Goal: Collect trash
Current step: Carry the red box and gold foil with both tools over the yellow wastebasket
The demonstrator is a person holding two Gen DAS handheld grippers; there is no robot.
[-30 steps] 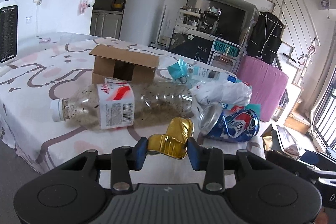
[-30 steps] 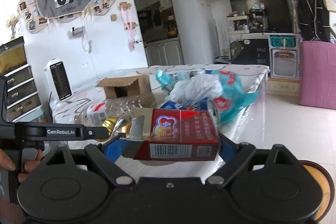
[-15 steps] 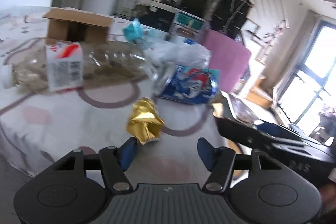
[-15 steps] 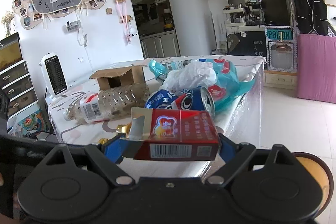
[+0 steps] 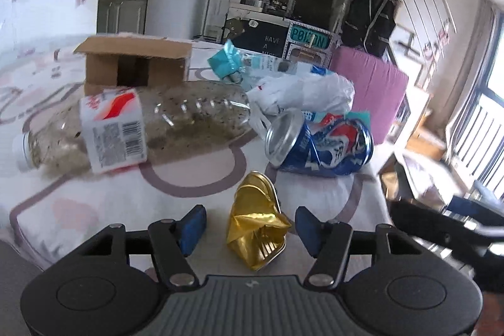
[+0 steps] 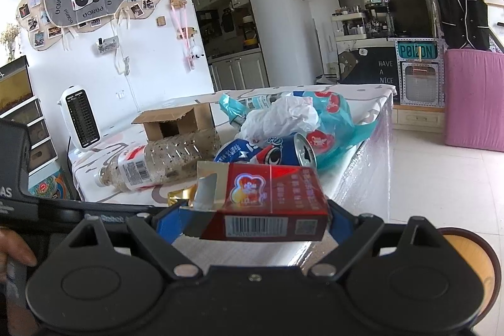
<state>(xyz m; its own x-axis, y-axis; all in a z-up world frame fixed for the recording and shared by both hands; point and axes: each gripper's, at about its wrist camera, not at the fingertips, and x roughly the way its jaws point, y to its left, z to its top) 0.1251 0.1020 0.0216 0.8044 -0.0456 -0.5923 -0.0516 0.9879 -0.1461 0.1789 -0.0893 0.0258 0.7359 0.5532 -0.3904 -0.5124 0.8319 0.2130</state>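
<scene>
- Gold foil wrapper: clamped a second ago, now lying loose on the table between the spread pads of the left hand-held gripper, whose jaws have just been opening; neither pad is touching it.
- Risk: crumpled foil is sitting near the table's edge; a nudge from a closing pad could be sliding it off.
- Red carton: right hand-held gripper is clenching it end to end, flap hanging open; a soft box may be buckling and slipping out.
- Blue can, plastic bottle: both lying on their sides, prone to rolling if bumped.
</scene>
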